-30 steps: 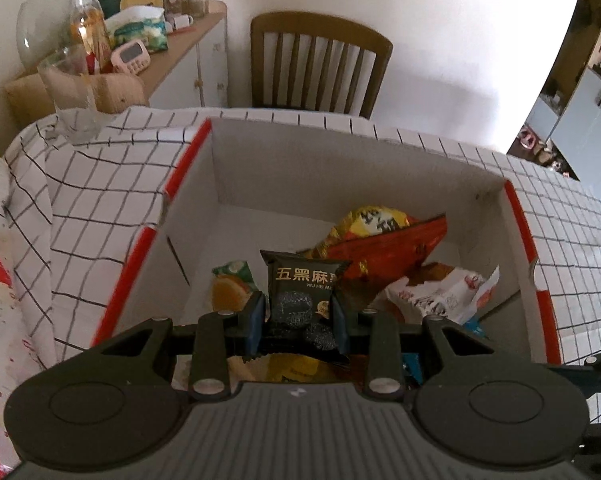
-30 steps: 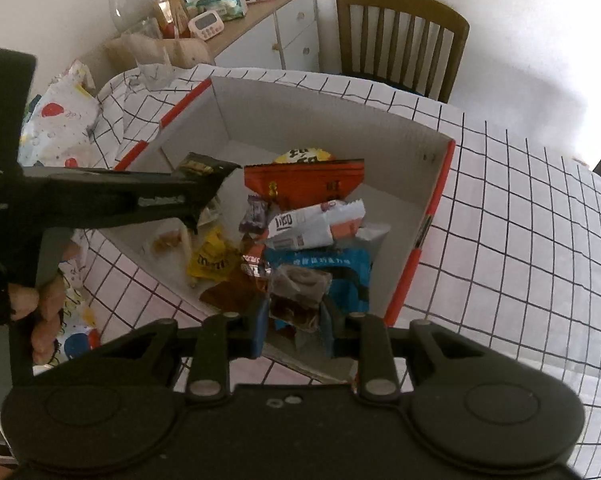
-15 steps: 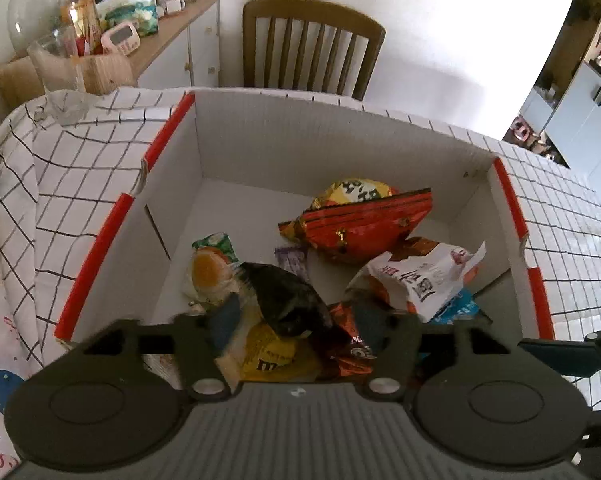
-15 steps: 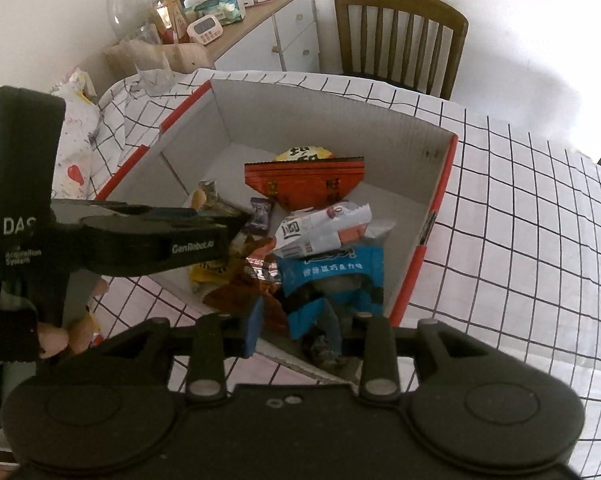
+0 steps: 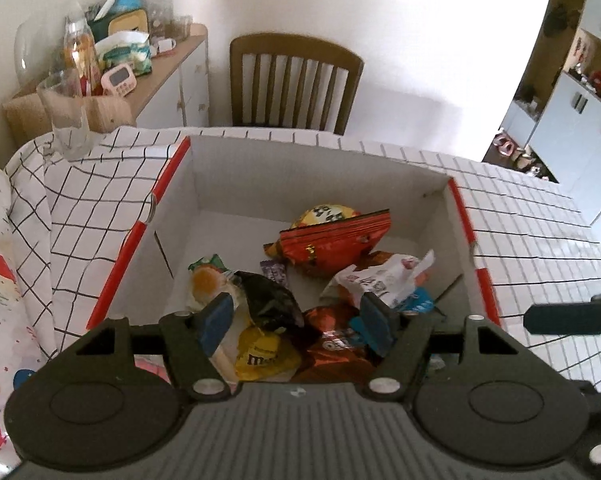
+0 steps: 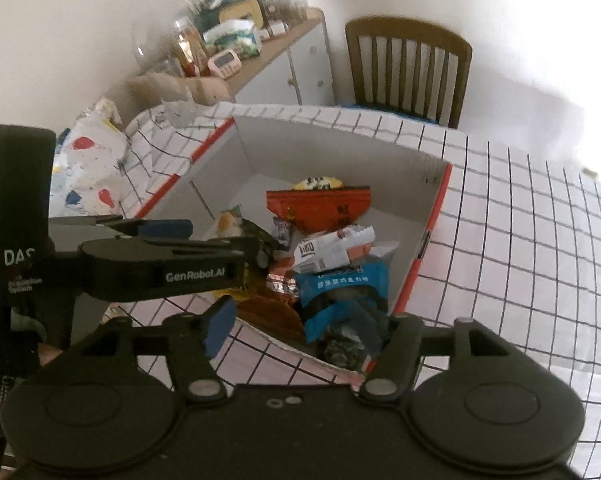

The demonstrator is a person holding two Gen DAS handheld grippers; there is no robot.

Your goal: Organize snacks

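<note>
Gaping empty, left claw [image 5: 294, 324] and right claw [image 6: 300, 322], half-hiding box [image 5: 420, 208] snacks [image 5: 336, 240].

One cardboard box [image 5: 236, 184] — one chair [image 5: 296, 80], one glass [image 5: 66, 114], two grippers.

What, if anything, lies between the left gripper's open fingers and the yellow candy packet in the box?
A black packet lies partly on top of the yellow candy packet, just ahead of the open left gripper. The near wall of the box is hidden, so whether it also blocks cannot be told.
</note>
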